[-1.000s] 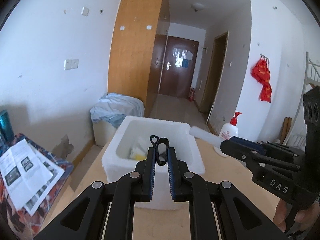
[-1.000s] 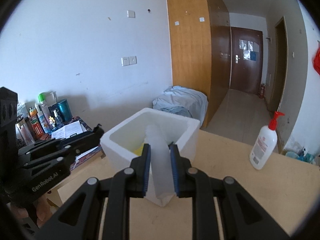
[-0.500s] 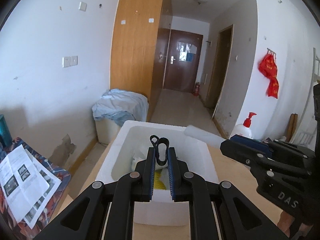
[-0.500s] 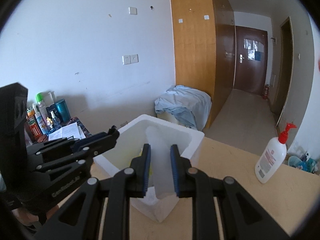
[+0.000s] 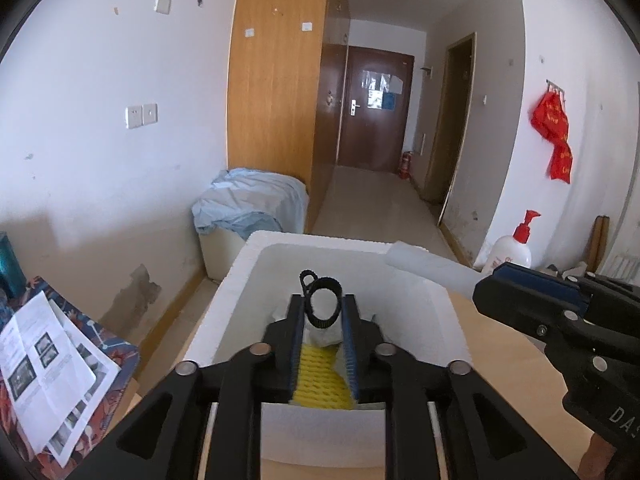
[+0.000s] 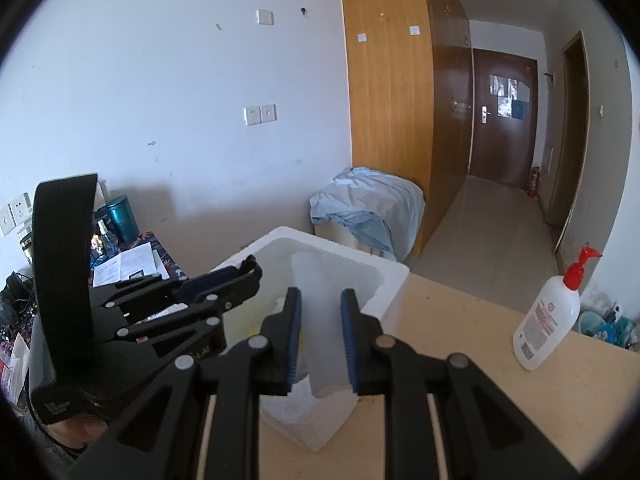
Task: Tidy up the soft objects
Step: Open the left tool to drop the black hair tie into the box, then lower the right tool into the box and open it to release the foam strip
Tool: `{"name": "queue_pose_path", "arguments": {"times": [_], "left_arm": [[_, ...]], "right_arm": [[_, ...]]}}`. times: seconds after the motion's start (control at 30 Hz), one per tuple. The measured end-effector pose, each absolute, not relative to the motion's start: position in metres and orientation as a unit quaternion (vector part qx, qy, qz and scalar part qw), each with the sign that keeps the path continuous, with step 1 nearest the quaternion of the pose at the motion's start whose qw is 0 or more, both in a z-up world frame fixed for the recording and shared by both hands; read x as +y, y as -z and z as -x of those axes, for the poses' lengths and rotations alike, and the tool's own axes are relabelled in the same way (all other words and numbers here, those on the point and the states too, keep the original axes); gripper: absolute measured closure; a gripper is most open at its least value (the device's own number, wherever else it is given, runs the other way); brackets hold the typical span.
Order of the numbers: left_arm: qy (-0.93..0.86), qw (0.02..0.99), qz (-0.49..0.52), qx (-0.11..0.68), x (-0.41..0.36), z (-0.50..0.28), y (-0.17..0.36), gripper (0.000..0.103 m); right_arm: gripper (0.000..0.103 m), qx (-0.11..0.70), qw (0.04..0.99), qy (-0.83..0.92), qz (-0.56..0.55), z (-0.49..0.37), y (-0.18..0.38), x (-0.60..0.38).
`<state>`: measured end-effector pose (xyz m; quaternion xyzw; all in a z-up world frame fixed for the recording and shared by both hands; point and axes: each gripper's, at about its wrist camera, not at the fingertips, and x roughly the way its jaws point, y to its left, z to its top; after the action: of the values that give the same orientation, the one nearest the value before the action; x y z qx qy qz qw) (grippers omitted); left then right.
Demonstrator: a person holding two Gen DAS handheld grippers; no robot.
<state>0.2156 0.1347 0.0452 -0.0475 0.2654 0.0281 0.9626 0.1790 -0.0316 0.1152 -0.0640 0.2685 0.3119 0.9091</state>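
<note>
Left wrist view: left claw (image 5: 322,312) clenched on black hair tie (image 5: 322,307), held over open white foam box (image 5: 224,304); yellow mesh sleeve (image 5: 320,376) lies inside box. Right claw at right edge, pale foam piece (image 5: 432,270) sticking out past box rim.

Right wrist view: right claw (image 6: 320,312) grasping translucent foam piece (image 6: 322,320) above box (image 6: 390,284) on worktop (image 6: 500,400). Pump bottle (image 6: 548,316) stands well apart, right.

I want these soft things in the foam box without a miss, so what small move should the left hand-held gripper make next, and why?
Probably open the left hand-held gripper. It holds the black hair tie above the inside of the foam box, with the yellow sponge below, so the tie should drop inside.
</note>
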Motion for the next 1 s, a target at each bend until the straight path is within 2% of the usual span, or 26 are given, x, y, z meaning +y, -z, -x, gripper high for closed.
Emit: {"name": "queue_pose_path", "arguments": {"times": [0.07,0.1,0.13,0.2,1.0], "left_arm": [[-0.042,0.964,0.043,0.26,0.136,-0.212,-0.046,0.076],[-0.045,0.964,0.042,0.259,0.137,-0.212,-0.046,0.06],[-0.044,0.964,0.041,0.259,0.137,-0.211,-0.046,0.037],[-0.051,0.966,0.046,0.249,0.139,-0.207,-0.048,0.022],[-0.116,0.965,0.082,0.219,0.175,-0.169,-0.052,0.021]], "right_arm": [[0.08,0.269,0.908,-0.313,0.065,-0.18,-0.115,-0.03],[0.08,0.269,0.908,-0.314,0.065,-0.181,-0.115,-0.029],[0.08,0.269,0.908,-0.314,0.066,-0.182,-0.115,-0.029],[0.08,0.268,0.908,-0.314,0.068,-0.182,-0.115,-0.029],[0.08,0.279,0.896,-0.334,0.082,-0.19,-0.103,-0.009]]}}
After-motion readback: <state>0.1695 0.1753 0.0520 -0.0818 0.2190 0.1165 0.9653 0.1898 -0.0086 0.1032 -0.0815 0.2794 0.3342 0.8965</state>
